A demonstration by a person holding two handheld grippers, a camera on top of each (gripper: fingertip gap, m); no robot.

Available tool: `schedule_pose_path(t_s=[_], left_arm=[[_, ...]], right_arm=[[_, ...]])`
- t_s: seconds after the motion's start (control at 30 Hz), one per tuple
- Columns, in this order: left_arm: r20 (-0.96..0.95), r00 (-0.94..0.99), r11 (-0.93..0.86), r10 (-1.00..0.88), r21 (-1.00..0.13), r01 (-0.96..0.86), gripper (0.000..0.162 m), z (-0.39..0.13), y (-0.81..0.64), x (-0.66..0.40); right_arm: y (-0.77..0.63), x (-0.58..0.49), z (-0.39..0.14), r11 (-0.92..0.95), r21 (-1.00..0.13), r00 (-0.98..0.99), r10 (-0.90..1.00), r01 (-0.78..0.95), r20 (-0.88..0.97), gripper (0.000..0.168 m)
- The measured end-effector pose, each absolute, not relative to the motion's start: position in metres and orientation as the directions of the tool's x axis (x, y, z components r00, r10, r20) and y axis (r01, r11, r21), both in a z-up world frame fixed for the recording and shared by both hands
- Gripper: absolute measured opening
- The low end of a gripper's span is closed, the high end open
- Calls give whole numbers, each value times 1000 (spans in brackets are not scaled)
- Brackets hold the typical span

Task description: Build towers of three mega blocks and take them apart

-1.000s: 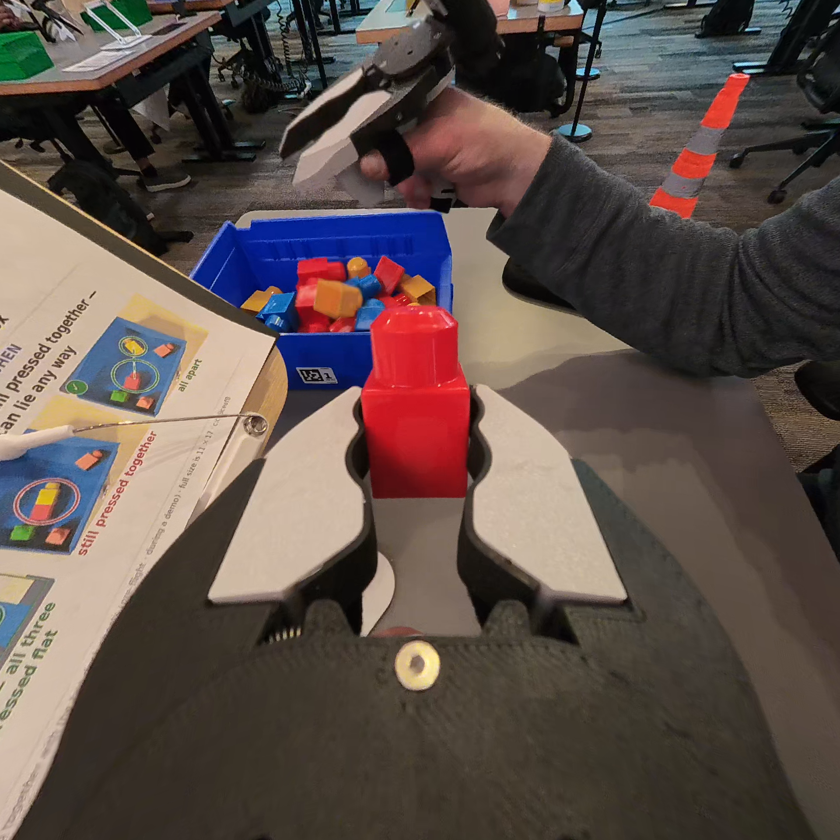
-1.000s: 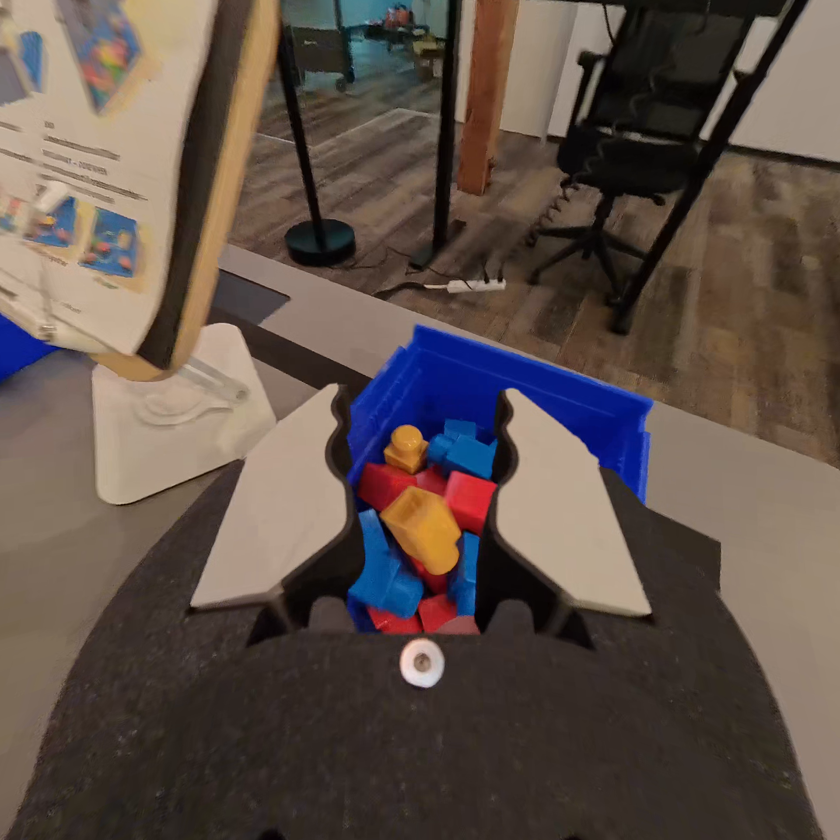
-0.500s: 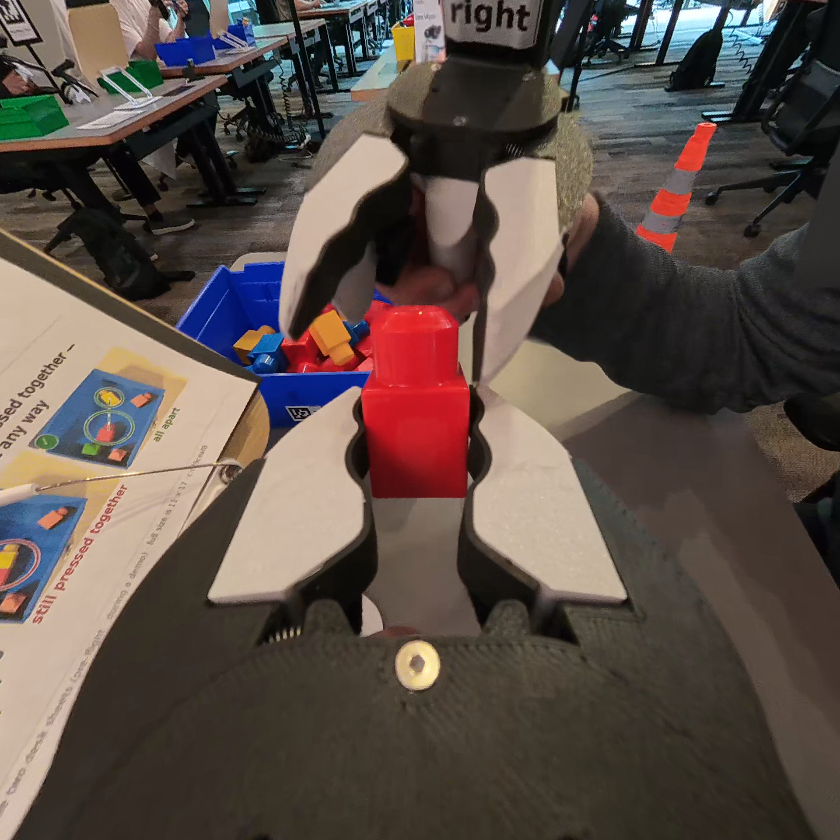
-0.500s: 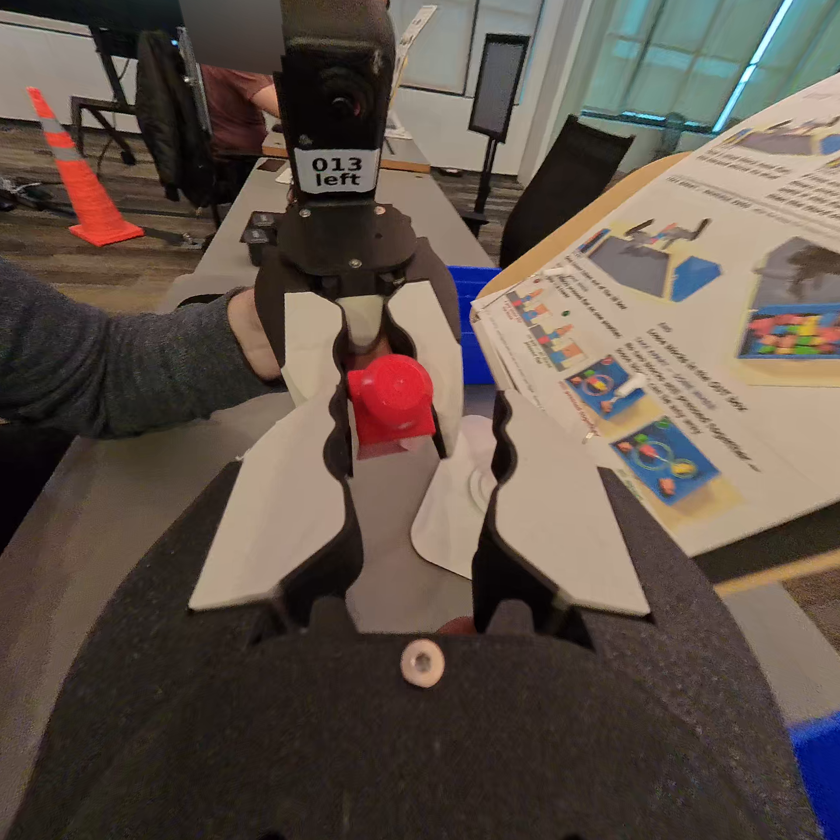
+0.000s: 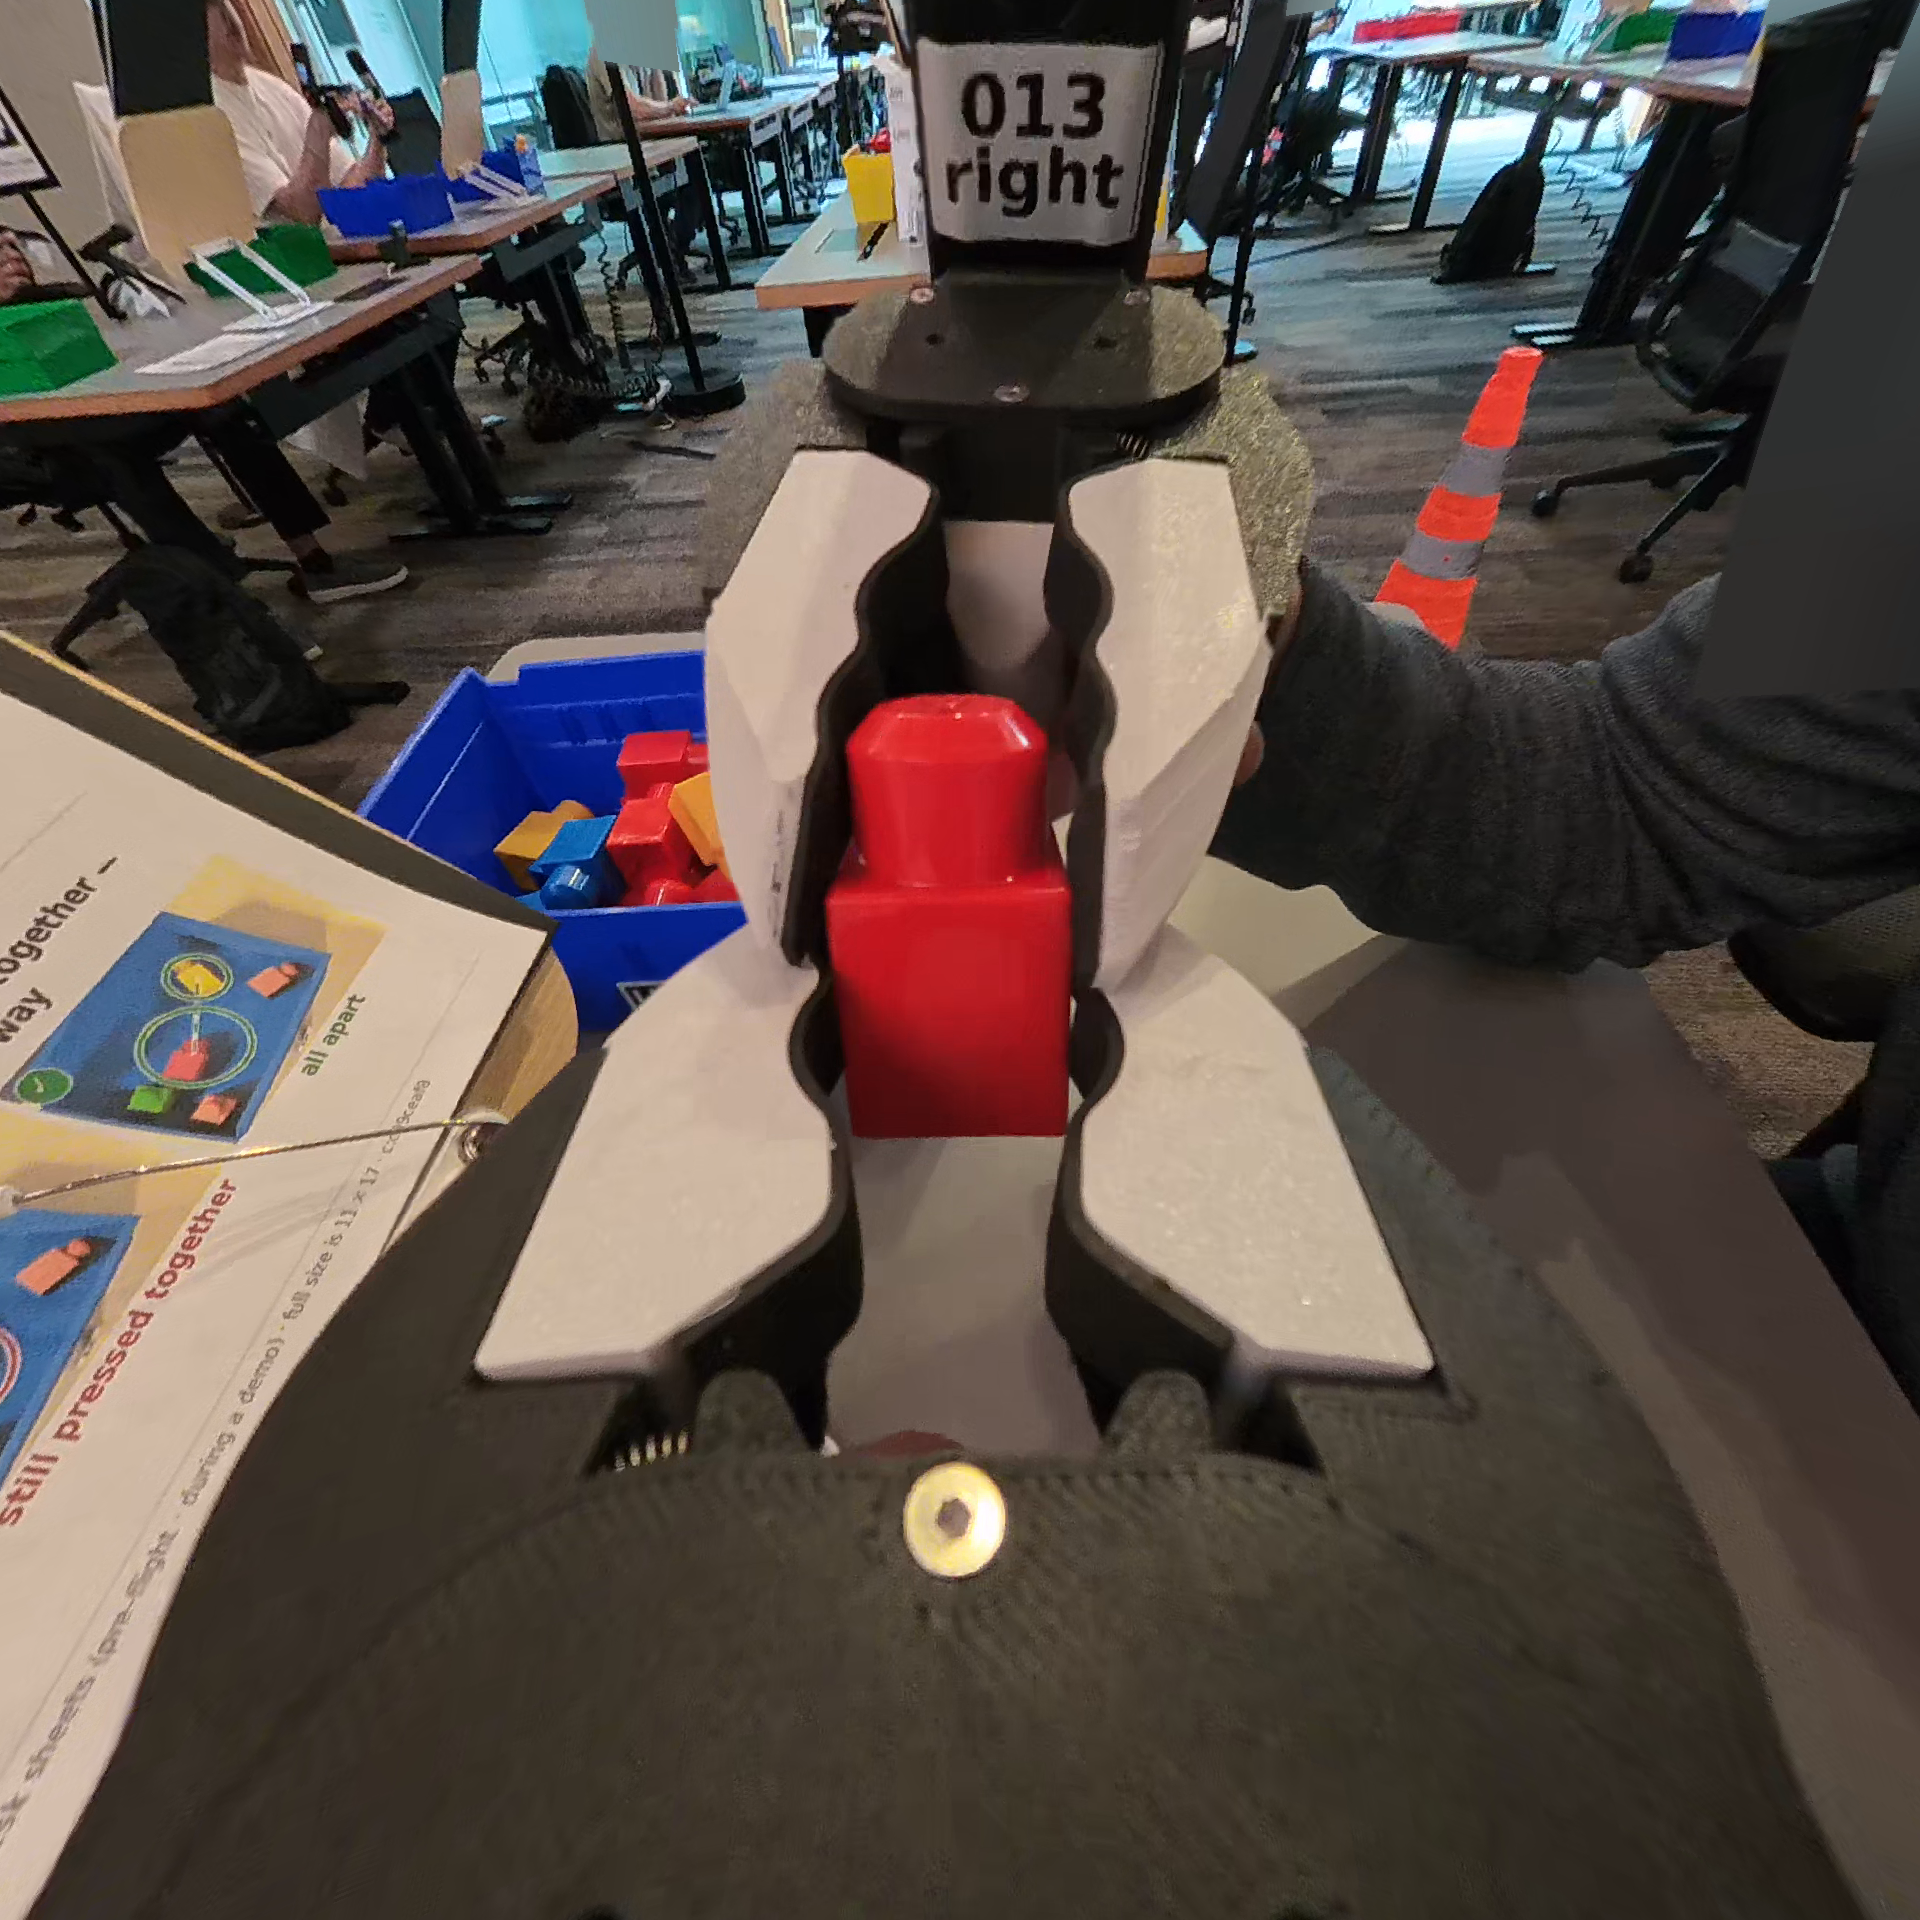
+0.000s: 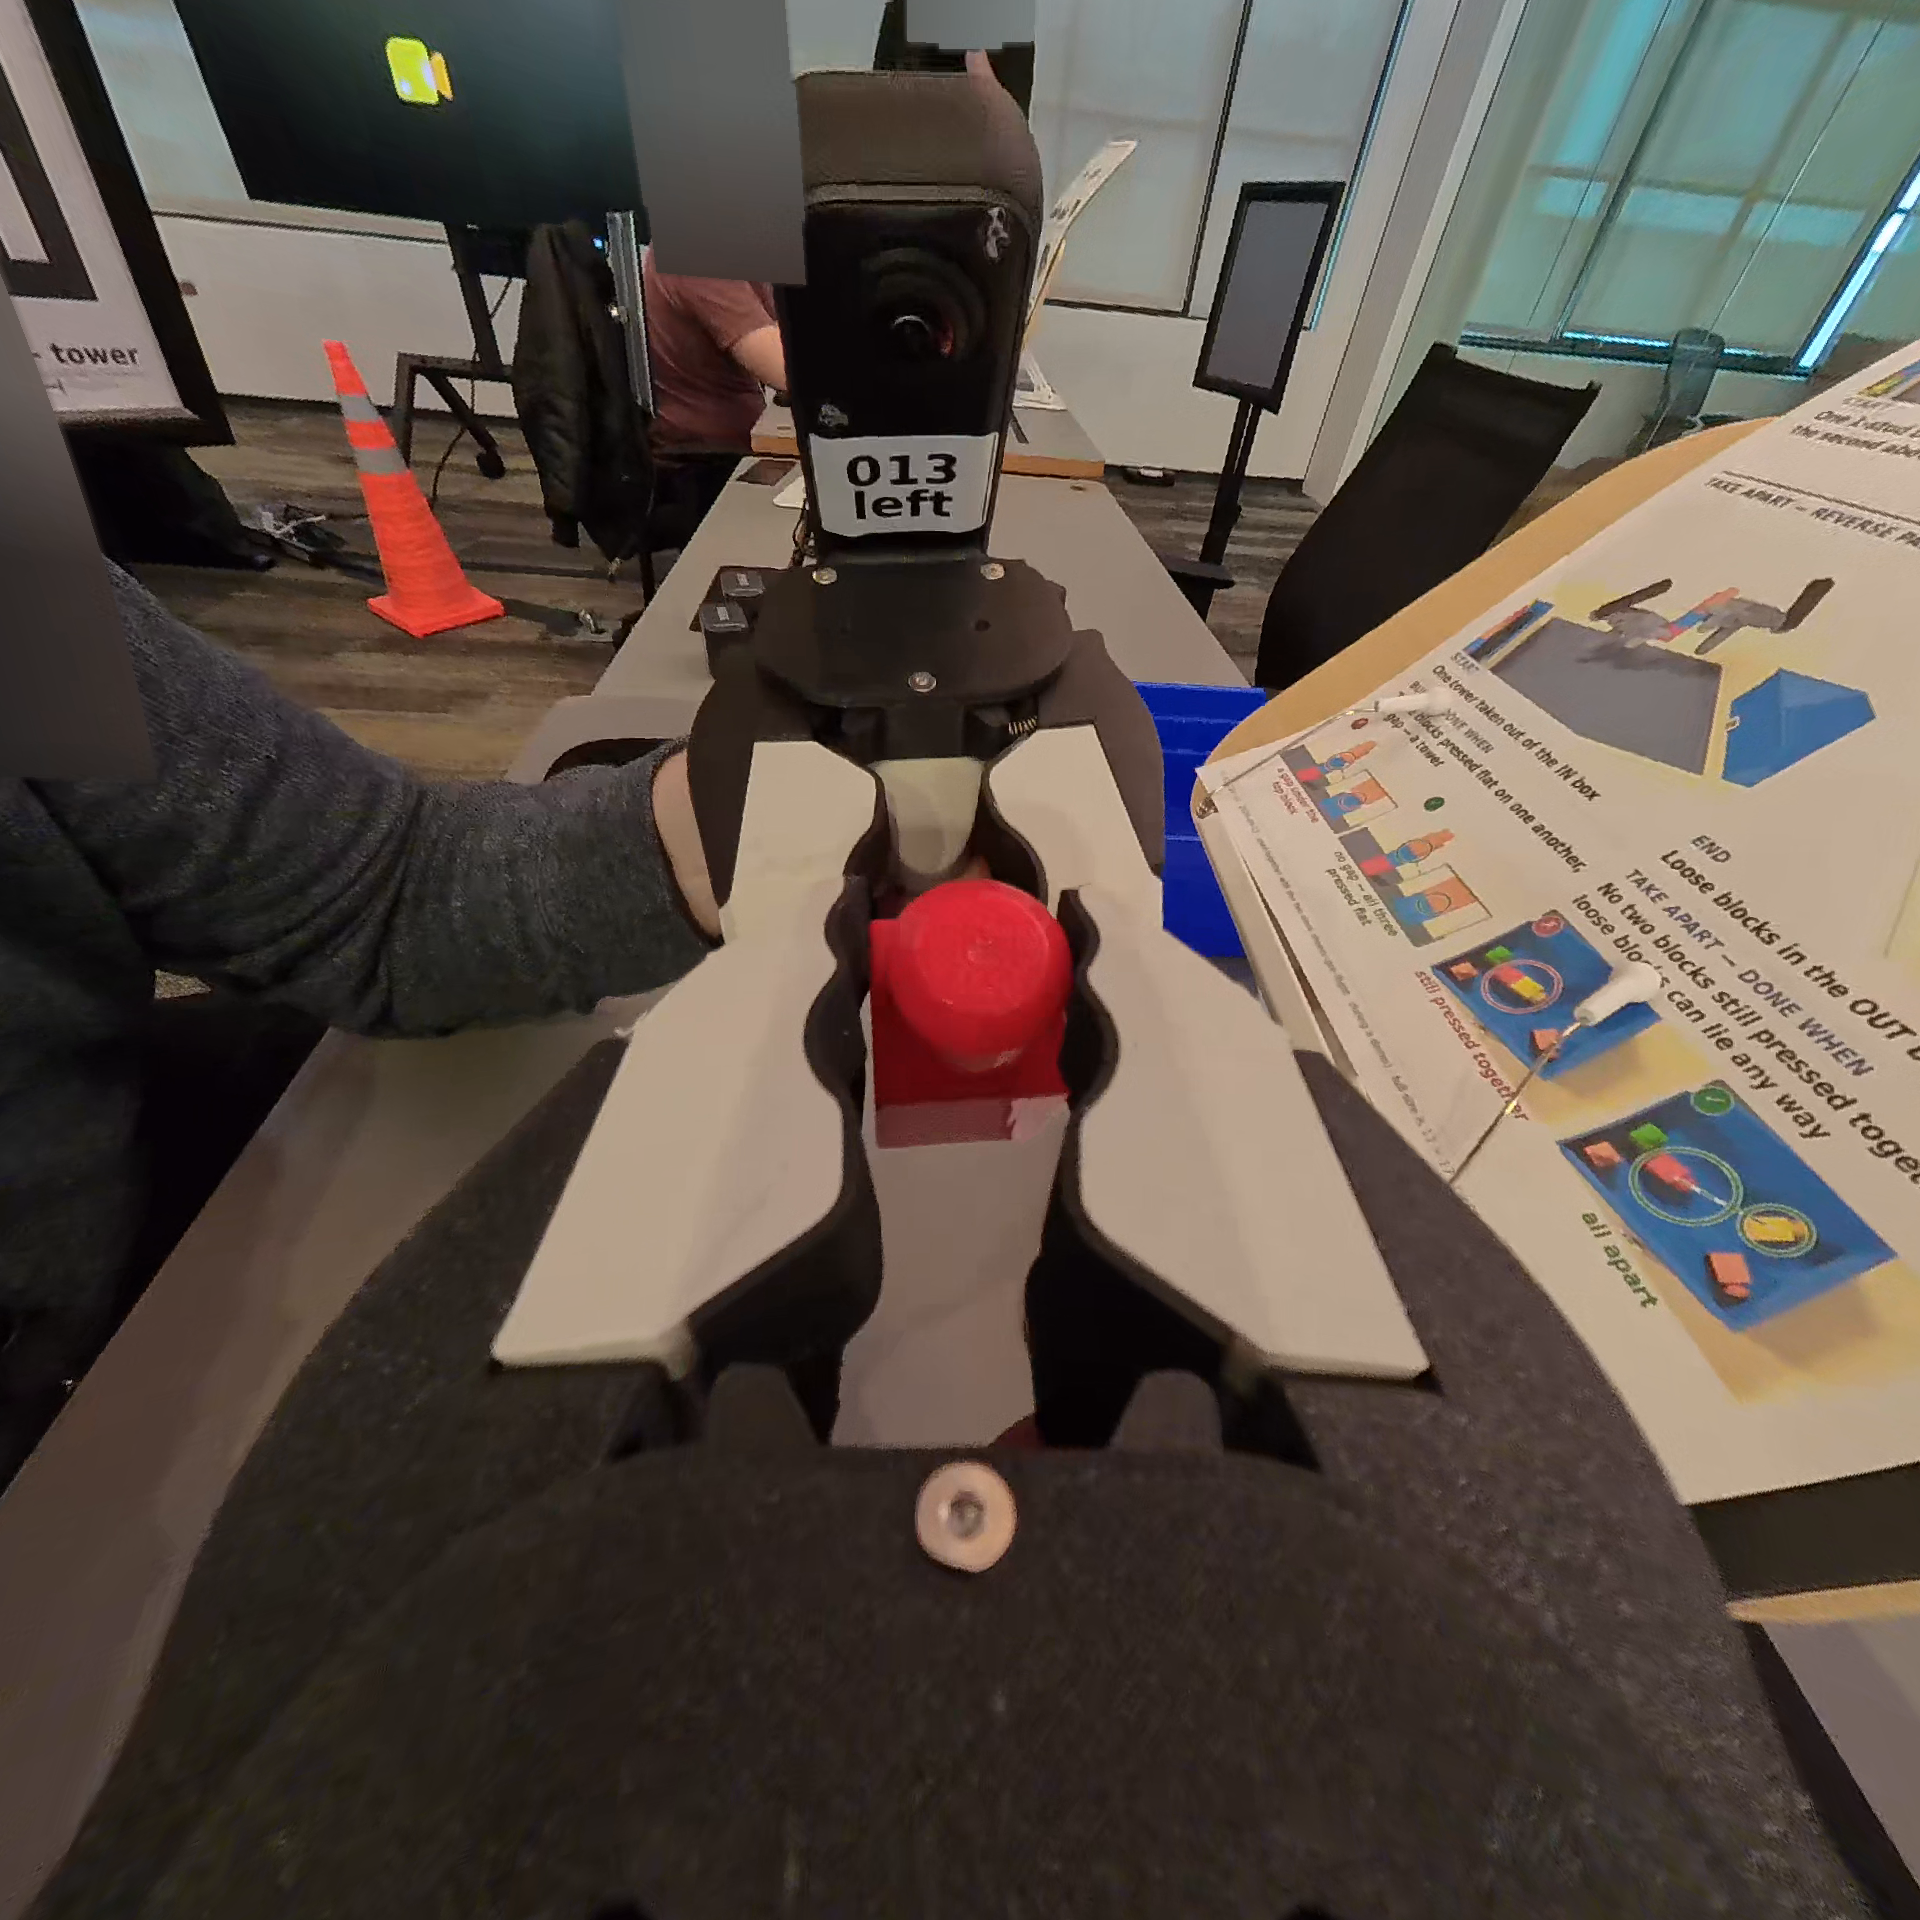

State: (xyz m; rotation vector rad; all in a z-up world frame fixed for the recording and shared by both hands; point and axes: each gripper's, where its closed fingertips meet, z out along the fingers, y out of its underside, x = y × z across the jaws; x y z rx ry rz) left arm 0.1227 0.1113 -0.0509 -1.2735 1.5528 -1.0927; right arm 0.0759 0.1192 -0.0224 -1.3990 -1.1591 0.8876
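Upright, stud skyward, red block (image 5: 951, 977) sits clamped by left jaws, right jaws apart

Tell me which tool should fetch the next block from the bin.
Right, probably. The left tool is shut on the red block, while the right tool only reaches its stud end, close beside the blue bin.

Left tool (image 5: 951, 1049) clamped on the red block (image 5: 951, 997), fingers level, pointing away. Right tool (image 5: 951, 831) faces it head-on, fingers straddling the block's stud end; contact unclear. Grey-sleeved forearm (image 5: 1538, 790) enters from the right.
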Motion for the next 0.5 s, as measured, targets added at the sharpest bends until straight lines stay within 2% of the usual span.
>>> schedule_pose_path(t_s=[0.23,0.37,0.5], left_arm=[[-72,-150,104,-986,-969,-224,40,-42,110,120],[-64,-136,91,-989,-975,-203,50,-38,112,119],[-67,-88,85,-994,-974,-211,47,-37,122,117]], right_arm=[[118,76,-13,42,-990,264,962,131,76,34],[124,88,-5,51,-994,313,946,100,80,34],[132,111,2,55,-995,374,924,84,83,34]])
